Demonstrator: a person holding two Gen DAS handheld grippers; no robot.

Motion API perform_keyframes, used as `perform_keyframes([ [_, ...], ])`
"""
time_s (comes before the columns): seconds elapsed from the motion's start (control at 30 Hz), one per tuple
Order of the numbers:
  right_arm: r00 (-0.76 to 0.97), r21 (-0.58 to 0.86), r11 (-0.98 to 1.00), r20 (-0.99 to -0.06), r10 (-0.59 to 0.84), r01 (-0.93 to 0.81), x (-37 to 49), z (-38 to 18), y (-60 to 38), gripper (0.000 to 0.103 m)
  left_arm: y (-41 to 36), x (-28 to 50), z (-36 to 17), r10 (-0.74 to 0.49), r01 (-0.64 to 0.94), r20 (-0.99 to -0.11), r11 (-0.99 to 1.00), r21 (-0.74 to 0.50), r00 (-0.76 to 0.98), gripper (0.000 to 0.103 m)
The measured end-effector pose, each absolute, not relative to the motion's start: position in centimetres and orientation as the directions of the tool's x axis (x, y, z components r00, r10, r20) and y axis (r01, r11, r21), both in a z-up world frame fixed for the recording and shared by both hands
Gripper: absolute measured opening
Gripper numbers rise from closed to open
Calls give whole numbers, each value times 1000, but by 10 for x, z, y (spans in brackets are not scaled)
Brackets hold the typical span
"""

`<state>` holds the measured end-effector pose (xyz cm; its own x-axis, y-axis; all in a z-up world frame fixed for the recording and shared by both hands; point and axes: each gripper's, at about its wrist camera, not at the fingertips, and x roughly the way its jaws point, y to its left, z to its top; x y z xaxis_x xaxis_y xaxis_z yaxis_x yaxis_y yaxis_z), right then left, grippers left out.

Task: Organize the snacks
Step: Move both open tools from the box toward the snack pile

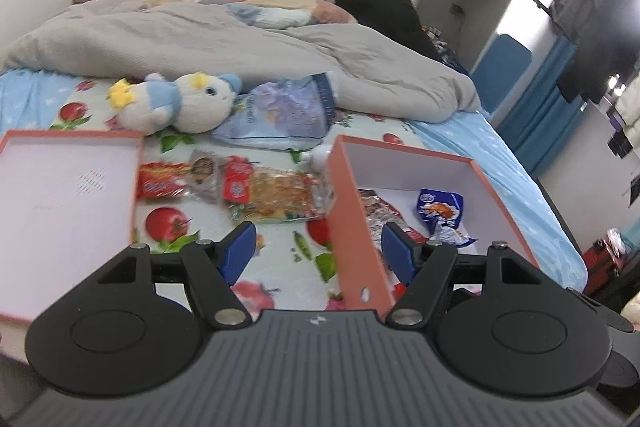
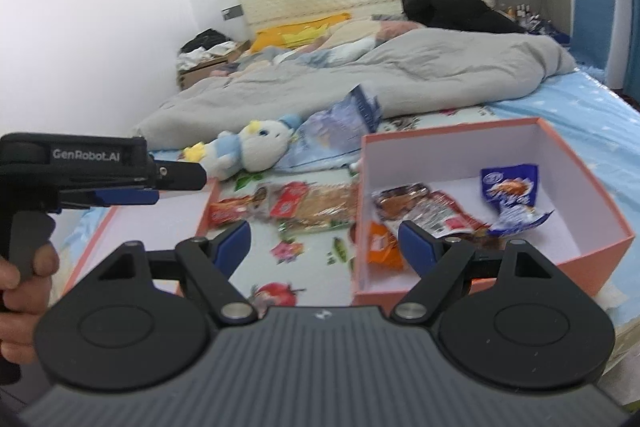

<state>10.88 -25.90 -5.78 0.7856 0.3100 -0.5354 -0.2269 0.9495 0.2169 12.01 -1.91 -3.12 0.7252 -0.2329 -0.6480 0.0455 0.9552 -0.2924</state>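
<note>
Both grippers angle downward, fingers apart.

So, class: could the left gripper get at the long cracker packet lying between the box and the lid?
Probably yes: the left gripper is open and empty, and the cracker packet lies uncovered on the sheet just ahead.

White lettering reading "GenRobot.AI" is showing on the side of the black handheld left gripper in the right wrist view. Print on the red, blue and orange snack wrappers is appearing too blurred and too small to read.
</note>
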Motion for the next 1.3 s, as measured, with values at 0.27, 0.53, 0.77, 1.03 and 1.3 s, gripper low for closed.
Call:
perform_keyframes([
  [0.27, 764, 163, 942, -552, 333, -293, 90, -69, -231, 82, 16, 74, -61, -189, -25, -651, 952, -305, 735, 74],
  [0.53, 741, 130, 938, -582, 335, -322, 87, -82, -213, 82, 39, 62, -81, -192, -73, -648, 930, -359, 737, 74],
  [0.77, 734, 132, 937, -589, 336, -323, 90, -93, -205, 82, 49, 71, -94, -187, -89, -661, 928, -361, 727, 74],
  [1.03, 725, 75, 937, -613, 313, -341, 107, -105, -188, 82, 71, 93, -112, -181, -127, -677, 916, -380, 714, 74],
  [1.3, 733, 27, 936, -615, 292, -351, 140, -120, -170, 82, 84, 142, -130, -183, -132, -706, 921, -367, 684, 74],
])
